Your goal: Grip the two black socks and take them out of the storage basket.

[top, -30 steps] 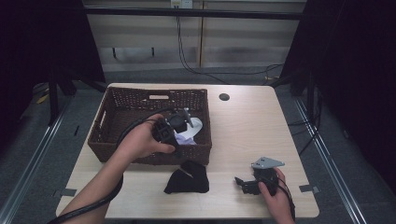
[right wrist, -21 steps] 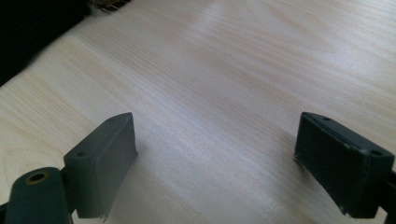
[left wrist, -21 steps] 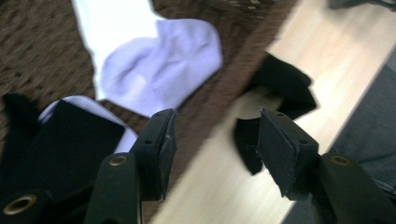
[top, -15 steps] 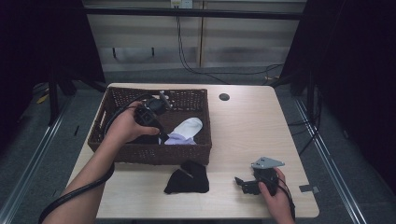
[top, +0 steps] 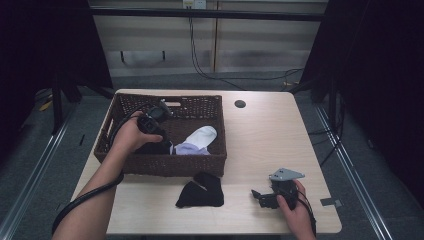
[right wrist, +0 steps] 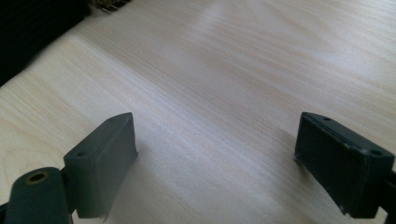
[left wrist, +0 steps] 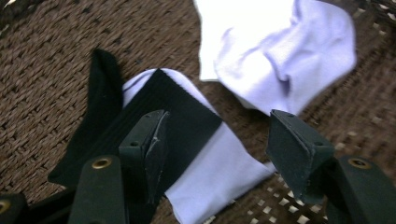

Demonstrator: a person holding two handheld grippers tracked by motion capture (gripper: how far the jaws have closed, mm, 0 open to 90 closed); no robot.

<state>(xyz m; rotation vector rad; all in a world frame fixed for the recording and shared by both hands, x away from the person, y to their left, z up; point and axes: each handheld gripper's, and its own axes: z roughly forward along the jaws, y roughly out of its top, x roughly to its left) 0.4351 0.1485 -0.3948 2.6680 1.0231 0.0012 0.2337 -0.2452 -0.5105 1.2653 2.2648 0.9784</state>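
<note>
A: Where is the left gripper (top: 159, 134)?

B: It is inside the brown woven basket (top: 200, 165), at its left half, and the person's left hand (top: 129, 139) holds it. In the left gripper view it points down at the basket floor.

A: How do its jaws stand?

B: They are spread, and they have just been opening. Under the gap between them lies a sock with a black cuff and a white foot (left wrist: 205, 158). The black cuff goes under the left jaw and the white part reaches toward the right jaw. The pads do not press on it, as far as I can see.

A: What else is near these jaws?

B: A second black sock (left wrist: 95, 121) lies just outside the left jaw, touching the first one. A white sock (left wrist: 280, 51), crumpled, lies beyond the right jaw tip, farther from the camera.

A: And the right gripper (top: 265, 197)?

B: It rests on the light wooden table (top: 270, 135), near the front edge, in the person's right hand (top: 295, 212). Its jaws are wide apart, with bare wood between them.

A: Is something close to it?

B: A black sock (top: 200, 191) lies on the table in front of the basket, apart from the right jaws, in the direction they point.
</note>
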